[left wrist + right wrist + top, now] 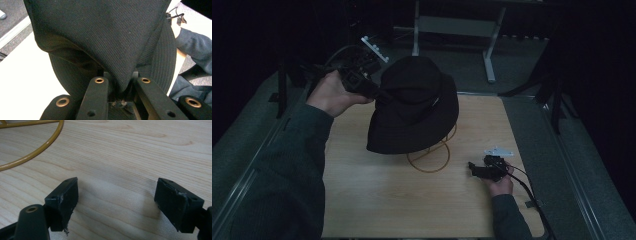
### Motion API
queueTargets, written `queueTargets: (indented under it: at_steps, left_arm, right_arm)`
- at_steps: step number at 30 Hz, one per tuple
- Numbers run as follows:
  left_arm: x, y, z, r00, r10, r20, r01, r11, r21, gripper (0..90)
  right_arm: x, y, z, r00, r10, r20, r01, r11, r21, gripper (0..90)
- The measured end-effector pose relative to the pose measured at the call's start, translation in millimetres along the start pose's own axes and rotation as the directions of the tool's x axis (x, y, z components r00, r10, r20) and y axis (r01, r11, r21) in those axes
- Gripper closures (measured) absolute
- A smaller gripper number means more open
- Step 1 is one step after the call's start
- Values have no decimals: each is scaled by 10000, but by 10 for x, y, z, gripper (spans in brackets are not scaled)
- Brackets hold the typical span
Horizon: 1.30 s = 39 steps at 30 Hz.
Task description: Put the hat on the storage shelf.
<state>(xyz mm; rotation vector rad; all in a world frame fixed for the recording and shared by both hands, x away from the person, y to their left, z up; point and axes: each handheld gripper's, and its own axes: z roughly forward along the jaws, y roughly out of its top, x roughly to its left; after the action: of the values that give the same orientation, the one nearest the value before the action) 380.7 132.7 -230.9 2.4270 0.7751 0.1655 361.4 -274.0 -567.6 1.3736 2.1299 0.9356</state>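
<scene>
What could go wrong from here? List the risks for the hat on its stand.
1. The left gripper pinches just a fold of the black hat, so the fabric may slip free.
2. The hat sits over a thin yellow wire stand; pulling could tip or drag it.
3. The right gripper rests open on the table, not steadying the stand.

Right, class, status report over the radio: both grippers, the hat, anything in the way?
Left gripper shut on black hat. Right gripper open, low over table. Hat sits over yellow wire stand. Nothing blocking.
</scene>
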Motion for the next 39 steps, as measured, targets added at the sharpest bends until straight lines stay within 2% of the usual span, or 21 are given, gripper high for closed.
queueTargets:
  at_steps: [12,21,39]
  left_arm:
    - [-107,167,200,9991,416,29,-417,9987,286,856]
    - [-137,193,342,9982,590,-73,-585,9968,549,855]
    - [-90,141,685,9981,582,217,-601,9936,954,849]
  right_arm:
    - [2,2,2,10000,27,-5,-27,10000,-9,192]
    - [1,2,4,10000,13,-1,-13,10000,-35,192]
    - [1,2,3,10000,0,4,0,10000,-17,192]
